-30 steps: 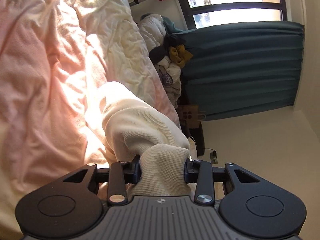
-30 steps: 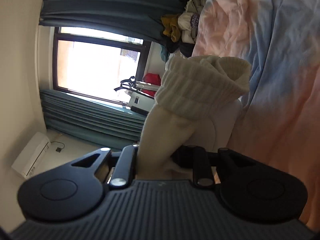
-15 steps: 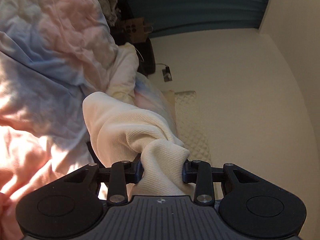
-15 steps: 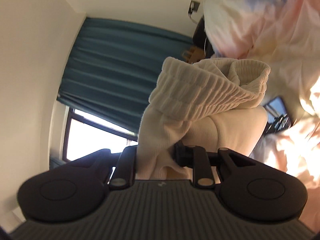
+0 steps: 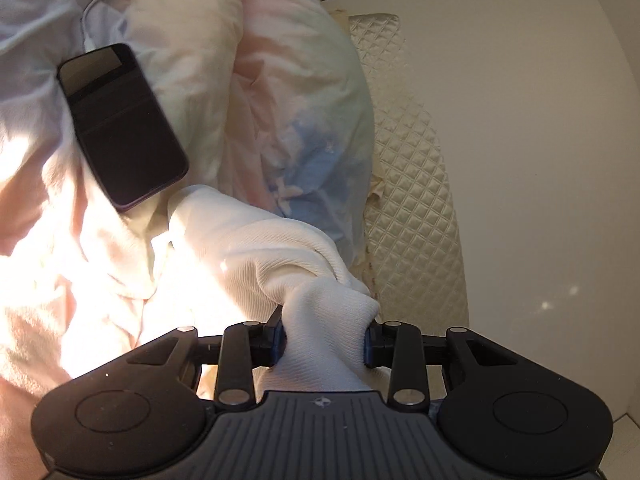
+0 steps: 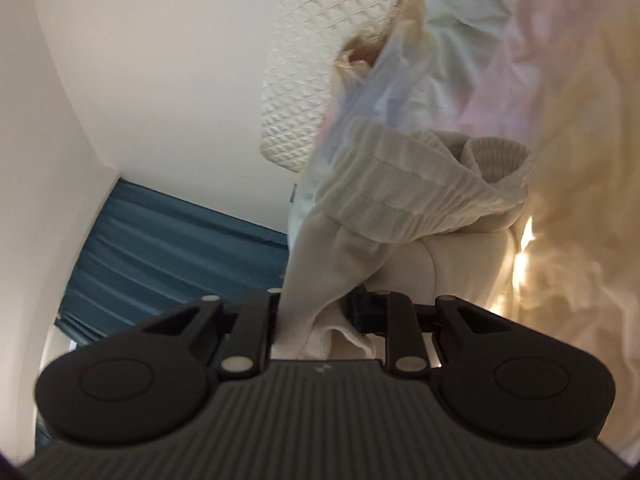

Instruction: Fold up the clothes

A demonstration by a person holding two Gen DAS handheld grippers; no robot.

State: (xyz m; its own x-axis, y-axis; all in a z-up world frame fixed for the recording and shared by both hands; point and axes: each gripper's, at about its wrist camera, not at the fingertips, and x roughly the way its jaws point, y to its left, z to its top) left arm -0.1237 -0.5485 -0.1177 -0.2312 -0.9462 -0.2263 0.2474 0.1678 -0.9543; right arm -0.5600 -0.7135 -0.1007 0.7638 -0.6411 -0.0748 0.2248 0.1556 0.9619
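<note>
One black phone [image 5: 122, 128] on duvet [image 5: 60, 280] beside gripped sweater [image 5: 256, 248].

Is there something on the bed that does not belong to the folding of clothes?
Yes. A black phone lies on the rumpled pastel duvet, just beyond the cream knit garment that the left hand-held gripper holds. The cloth could cover it.

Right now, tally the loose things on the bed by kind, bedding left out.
Cream ribbed knit garment, clamped by left gripper and right gripper: 1
Black wallet-style phone case, lying on the pastel quilt: 1
Total: 2
</note>
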